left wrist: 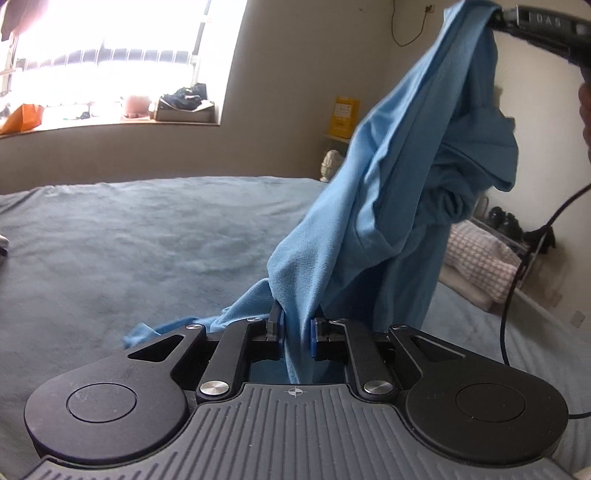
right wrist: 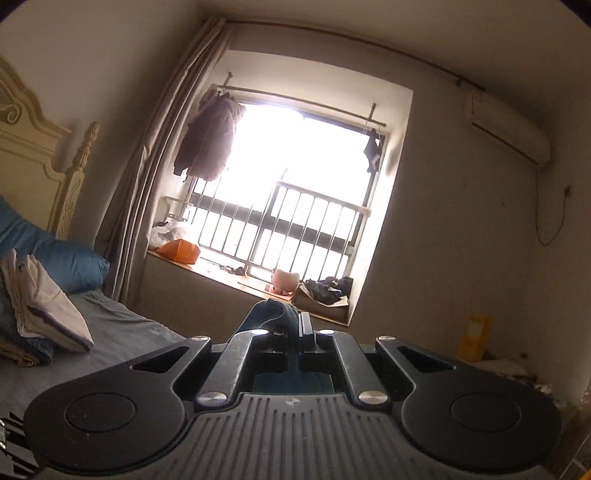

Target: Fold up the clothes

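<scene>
The blue shirt [left wrist: 399,192] hangs stretched between the two tongs above the bed [left wrist: 129,236]. The left tongs [left wrist: 297,332] sit low, narrowed on a gathered bunch of the cloth that passes between their fingers. The right tongs [right wrist: 293,332] are raised high toward the window [right wrist: 295,184], clamped on the shirt's upper edge, a dark fold bulging over their tips.

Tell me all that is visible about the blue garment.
The blue garment looks like soft knit cloth, light blue, crumpled and unfolded. It hangs stretched between the right gripper, raised high, and the left gripper, which pinches a lower bunch. A loose end trails onto the grey-blue bed.
</scene>
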`<state>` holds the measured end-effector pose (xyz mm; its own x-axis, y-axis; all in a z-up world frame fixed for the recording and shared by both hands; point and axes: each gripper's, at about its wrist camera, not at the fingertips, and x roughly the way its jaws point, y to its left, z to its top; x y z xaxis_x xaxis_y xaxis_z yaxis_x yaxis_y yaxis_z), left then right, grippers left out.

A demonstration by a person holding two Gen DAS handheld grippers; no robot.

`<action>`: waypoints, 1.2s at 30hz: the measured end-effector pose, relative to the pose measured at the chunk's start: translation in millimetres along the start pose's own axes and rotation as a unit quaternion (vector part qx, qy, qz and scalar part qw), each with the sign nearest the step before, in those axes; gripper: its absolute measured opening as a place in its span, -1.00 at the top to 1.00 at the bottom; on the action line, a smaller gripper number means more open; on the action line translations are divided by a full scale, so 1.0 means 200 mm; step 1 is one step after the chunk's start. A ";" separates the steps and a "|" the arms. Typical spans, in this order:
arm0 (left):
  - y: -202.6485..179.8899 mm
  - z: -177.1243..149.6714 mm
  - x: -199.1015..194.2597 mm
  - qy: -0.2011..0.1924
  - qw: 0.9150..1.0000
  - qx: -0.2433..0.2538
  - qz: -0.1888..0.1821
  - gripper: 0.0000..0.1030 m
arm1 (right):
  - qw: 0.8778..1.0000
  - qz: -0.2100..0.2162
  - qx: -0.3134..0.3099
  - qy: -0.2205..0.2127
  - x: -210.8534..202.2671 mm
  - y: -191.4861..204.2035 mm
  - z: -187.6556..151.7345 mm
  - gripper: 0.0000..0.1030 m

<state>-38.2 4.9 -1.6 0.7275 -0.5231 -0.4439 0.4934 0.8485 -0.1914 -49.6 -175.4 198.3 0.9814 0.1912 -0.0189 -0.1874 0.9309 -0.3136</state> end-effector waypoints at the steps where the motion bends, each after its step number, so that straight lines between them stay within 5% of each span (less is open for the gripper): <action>1: -0.01 -0.01 0.01 0.001 1.000 0.001 -0.003 0.80 | 1.000 0.000 -0.003 0.001 0.00 0.01 0.00 0.91; 6: -0.01 -0.01 -0.01 -0.012 1.000 0.010 0.024 0.91 | 1.000 -0.012 -0.013 0.012 0.01 -0.02 -0.06 0.91; 11: 0.06 0.15 -0.19 -0.075 0.994 0.003 0.077 0.95 | 0.999 -0.033 0.006 0.019 -0.05 -0.13 -0.08 0.91; 18: 0.05 0.56 -0.62 -0.217 0.966 0.058 0.124 0.95 | 0.996 -0.057 0.027 -0.056 -0.22 -0.24 0.14 0.91; 28: -0.19 0.88 -1.05 -0.331 0.932 0.104 0.105 0.96 | 0.978 -0.043 0.049 -0.197 -0.56 -0.30 0.48 0.91; 36: -0.27 0.96 -1.02 -0.357 0.927 0.100 0.060 0.96 | 0.966 -0.034 0.068 -0.248 -0.69 -0.41 0.61 0.91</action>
<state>-121.6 51.1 268.4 0.8776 -0.4064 0.2543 0.4156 0.9093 0.0190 -173.8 -240.9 341.7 0.8571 0.2217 0.4650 -0.1598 0.9726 -0.1692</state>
